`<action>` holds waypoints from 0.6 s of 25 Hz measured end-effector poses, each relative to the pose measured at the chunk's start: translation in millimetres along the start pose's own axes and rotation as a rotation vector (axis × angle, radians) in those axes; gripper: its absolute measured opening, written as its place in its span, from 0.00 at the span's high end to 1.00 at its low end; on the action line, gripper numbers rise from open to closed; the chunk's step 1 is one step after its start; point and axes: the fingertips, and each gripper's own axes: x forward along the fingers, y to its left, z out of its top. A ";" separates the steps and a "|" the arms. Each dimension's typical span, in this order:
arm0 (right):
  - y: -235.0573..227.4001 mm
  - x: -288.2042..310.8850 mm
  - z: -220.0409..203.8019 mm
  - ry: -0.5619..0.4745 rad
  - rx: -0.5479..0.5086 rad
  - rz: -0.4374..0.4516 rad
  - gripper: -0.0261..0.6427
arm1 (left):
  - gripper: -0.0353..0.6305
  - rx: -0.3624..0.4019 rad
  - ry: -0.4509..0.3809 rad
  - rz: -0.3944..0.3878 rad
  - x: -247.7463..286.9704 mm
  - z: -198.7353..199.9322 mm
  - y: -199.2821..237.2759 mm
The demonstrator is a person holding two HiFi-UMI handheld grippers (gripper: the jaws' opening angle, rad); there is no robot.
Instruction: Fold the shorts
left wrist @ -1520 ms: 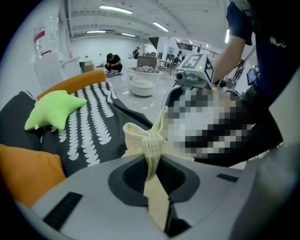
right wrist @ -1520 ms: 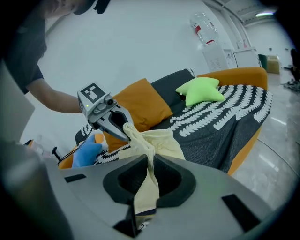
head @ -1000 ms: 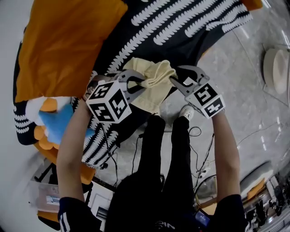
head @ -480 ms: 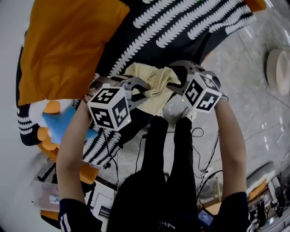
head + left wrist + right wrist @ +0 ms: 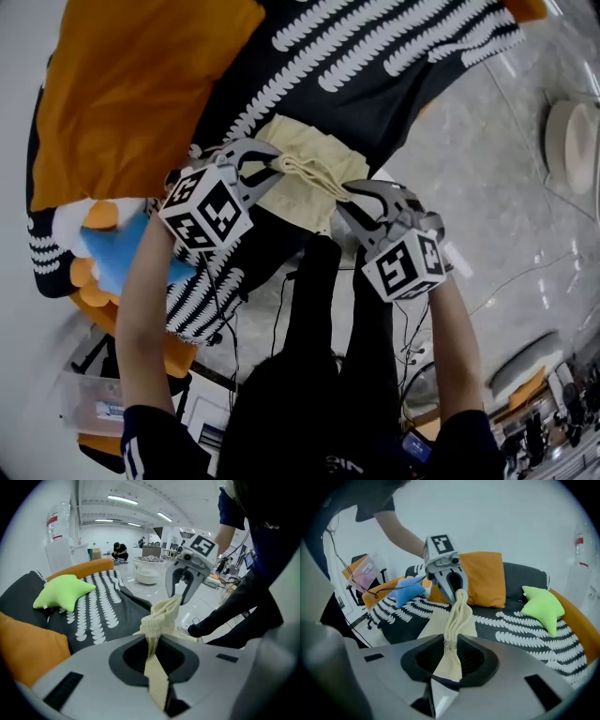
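Head view: shorts (image 5: 298,199) are held stretched between left gripper (image 5: 274,169) and right gripper (image 5: 343,201), apparently so that an edge is straightened.
Left gripper view: jaws are clenched on bunched cloth, which extends ahead of them.
Right gripper view: jaws, just closed further, are pinched on the opposite bunch between them.

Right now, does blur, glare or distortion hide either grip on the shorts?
Head view: fisheye bending, floor glare, shorts sharp. Left gripper view: dark corners, left claw soft, its pinch readable. Right gripper view: same vignette, washed wall; right claw has just been closing, shorts clearly between.
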 end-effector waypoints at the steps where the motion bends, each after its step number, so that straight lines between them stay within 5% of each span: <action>1: 14.4 3.7 0.2 0.008 -0.001 -0.016 0.82 | 0.89 0.007 0.019 -0.004 0.6 -6.3 -6.3; 7: 82.0 56.6 -18.4 0.057 0.116 -0.105 0.82 | 0.88 0.102 0.168 -0.022 11.8 -69.3 -43.7; 11: 109.8 94.8 -49.2 0.148 0.059 -0.197 0.82 | 0.83 0.141 0.228 -0.031 26.7 -113.8 -66.2; 15: 140.5 127.9 -77.4 0.266 -0.024 -0.108 0.80 | 0.68 0.022 0.277 -0.024 40.8 -152.2 -77.0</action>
